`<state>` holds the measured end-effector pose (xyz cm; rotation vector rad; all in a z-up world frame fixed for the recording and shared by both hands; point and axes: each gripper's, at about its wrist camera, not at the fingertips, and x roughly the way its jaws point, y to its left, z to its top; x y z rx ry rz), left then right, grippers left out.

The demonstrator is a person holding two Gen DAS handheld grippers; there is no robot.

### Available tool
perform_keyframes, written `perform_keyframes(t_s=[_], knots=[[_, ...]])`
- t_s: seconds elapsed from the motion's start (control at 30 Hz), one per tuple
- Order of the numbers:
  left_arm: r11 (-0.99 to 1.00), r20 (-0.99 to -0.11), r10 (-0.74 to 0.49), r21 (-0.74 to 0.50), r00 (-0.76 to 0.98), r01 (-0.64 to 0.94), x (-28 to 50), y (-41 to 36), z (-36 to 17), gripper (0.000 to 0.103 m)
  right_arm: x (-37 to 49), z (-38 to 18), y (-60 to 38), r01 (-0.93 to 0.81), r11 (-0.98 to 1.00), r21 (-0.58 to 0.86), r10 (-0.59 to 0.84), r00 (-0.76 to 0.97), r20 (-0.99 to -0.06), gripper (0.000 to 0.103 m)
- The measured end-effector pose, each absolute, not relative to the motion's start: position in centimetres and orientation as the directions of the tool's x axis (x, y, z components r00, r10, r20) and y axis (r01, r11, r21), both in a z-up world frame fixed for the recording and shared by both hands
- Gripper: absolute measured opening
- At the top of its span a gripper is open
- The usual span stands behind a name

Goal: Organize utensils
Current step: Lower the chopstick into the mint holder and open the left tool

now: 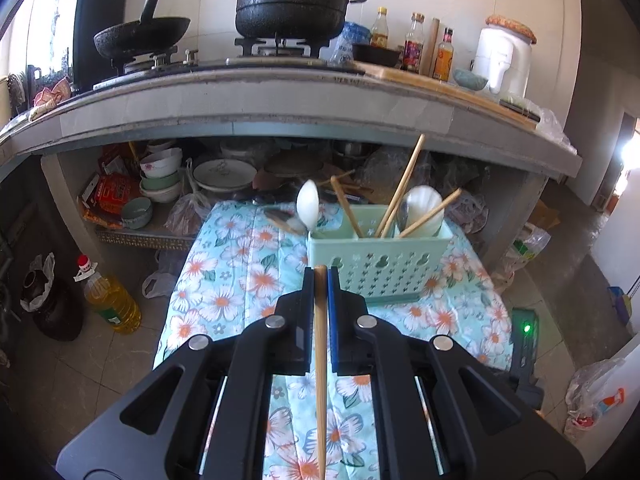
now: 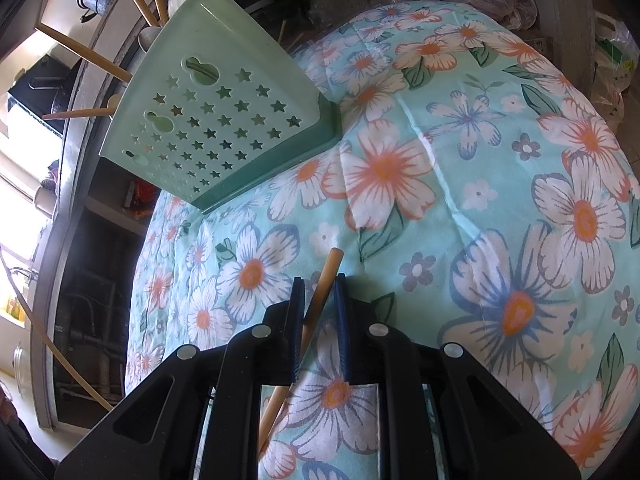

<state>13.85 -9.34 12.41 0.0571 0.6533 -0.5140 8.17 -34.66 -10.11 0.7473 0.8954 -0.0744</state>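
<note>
A pale green perforated utensil basket [image 1: 380,260] stands on a floral tablecloth [image 1: 240,272]. It holds several wooden chopsticks [image 1: 402,186] and a white spoon [image 1: 422,210]; another white spoon [image 1: 307,205] shows blurred at its left. My left gripper [image 1: 320,274] is shut on a wooden chopstick [image 1: 320,360], just in front of the basket. In the right wrist view the basket [image 2: 224,120] appears tilted at upper left. My right gripper [image 2: 318,282] is shut on another wooden chopstick [image 2: 320,292], above the cloth [image 2: 460,200].
A kitchen counter [image 1: 280,96] with a wok [image 1: 140,34], a black pot [image 1: 292,4], bottles and a white jar runs behind the table. Bowls and plates [image 1: 224,172] sit under it. An oil bottle [image 1: 110,300] stands on the floor at left, bags at right.
</note>
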Motion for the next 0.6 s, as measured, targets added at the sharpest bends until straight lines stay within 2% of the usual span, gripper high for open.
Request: perform_keyframes(t_s=[0.2, 0.4, 0.47, 0.6], knots=[[0.864, -0.449, -0.495, -0.169, 0.744, 0.474, 14.7, -9.4, 17.7, 0.005, 7.8, -10.2, -35.2, 0.358, 0.735, 0.576, 0.253, 0.643, -0.723, 0.015], [0.842, -0.213, -0.532, -0.238, 0.820, 0.484, 16.3, -10.4, 23.1, 0.005, 7.6, -10.3, -35.3, 0.353, 0.737, 0.576, 0.263, 0.636, -0.726, 0.015], [0.820, -0.176, -0.555, -0.281, 0.813, 0.499, 17.8, -11.2, 23.9, 0.005, 7.7, -10.3, -35.4, 0.354, 0.737, 0.576, 0.265, 0.632, -0.728, 0.015], [0.830, -0.122, -0.537, -0.255, 0.835, 0.496, 20.0, -13.8, 24.1, 0.005, 7.8, -10.3, -35.5, 0.357, 0.732, 0.581, 0.272, 0.629, -0.729, 0.015]])
